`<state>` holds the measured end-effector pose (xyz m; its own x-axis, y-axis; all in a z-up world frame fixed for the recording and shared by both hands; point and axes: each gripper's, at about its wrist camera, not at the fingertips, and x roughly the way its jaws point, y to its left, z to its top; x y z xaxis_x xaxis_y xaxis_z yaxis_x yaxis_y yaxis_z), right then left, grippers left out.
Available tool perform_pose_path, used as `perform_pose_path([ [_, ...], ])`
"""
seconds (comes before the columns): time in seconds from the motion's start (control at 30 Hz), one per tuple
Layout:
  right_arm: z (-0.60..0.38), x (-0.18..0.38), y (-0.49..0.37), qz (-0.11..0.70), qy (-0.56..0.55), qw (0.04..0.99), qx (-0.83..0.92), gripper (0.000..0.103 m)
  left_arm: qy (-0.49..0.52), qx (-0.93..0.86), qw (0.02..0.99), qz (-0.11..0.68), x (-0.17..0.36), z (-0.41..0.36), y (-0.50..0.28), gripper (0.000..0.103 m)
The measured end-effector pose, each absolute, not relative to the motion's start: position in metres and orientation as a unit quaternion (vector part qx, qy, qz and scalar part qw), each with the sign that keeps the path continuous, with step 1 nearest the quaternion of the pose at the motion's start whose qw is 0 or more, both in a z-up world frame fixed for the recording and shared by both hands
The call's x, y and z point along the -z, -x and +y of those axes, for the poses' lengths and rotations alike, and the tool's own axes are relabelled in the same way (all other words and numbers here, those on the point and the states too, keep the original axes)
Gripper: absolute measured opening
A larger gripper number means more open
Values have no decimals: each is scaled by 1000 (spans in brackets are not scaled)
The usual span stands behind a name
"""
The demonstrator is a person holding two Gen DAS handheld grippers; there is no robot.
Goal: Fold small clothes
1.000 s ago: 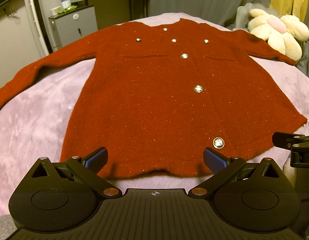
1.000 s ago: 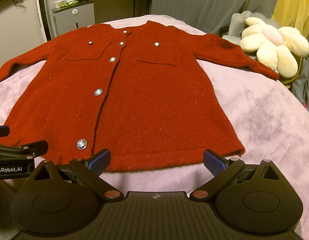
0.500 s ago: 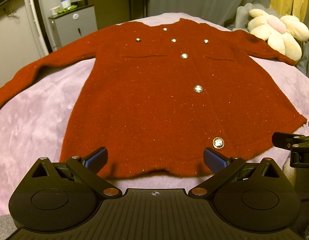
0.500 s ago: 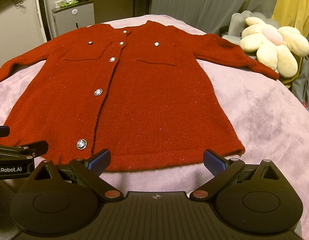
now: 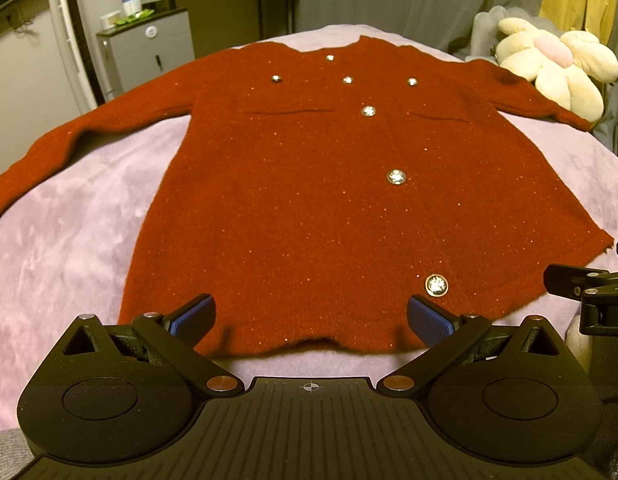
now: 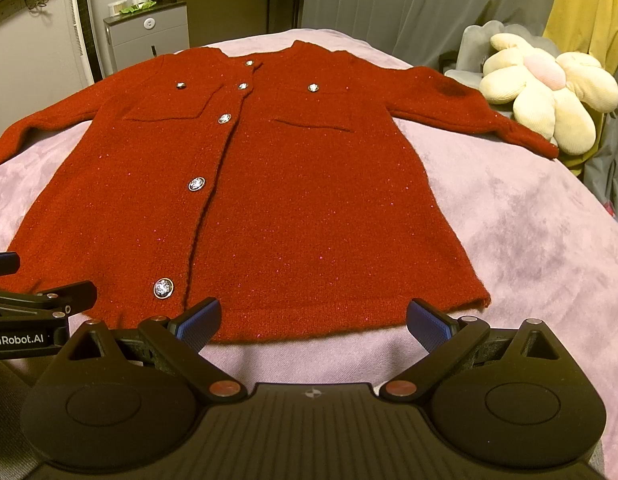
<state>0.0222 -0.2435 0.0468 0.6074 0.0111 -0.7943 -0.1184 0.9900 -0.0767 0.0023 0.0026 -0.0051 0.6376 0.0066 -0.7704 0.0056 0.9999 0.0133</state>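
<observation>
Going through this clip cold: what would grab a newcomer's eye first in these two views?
The red cardigan dominates both views: spread flat, front up, sleeves out, on the purple blanket, its silver buttons glinting down the front. Beyond its right sleeve sits a cream flower-shaped plush at the bed's far right edge. Both the left tongs and the right tongs sit wide open at the hem, holding nothing.

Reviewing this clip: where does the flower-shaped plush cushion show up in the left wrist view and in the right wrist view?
Left wrist view: the flower plush cushion sits at the upper right edge, just past the red cardigan sleeve end.
Right wrist view: the cushion is again upper right, beside that same sleeve cuff.
Shared landmark: the bottom silver button near the cardigan hem.
</observation>
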Motion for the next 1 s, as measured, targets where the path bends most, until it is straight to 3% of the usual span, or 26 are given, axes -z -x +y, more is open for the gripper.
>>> perform_pose_path([
  [1.0,-243,-47,-23,442,60,894,-36,99,-6,0,904,426,9,3,1,103],
])
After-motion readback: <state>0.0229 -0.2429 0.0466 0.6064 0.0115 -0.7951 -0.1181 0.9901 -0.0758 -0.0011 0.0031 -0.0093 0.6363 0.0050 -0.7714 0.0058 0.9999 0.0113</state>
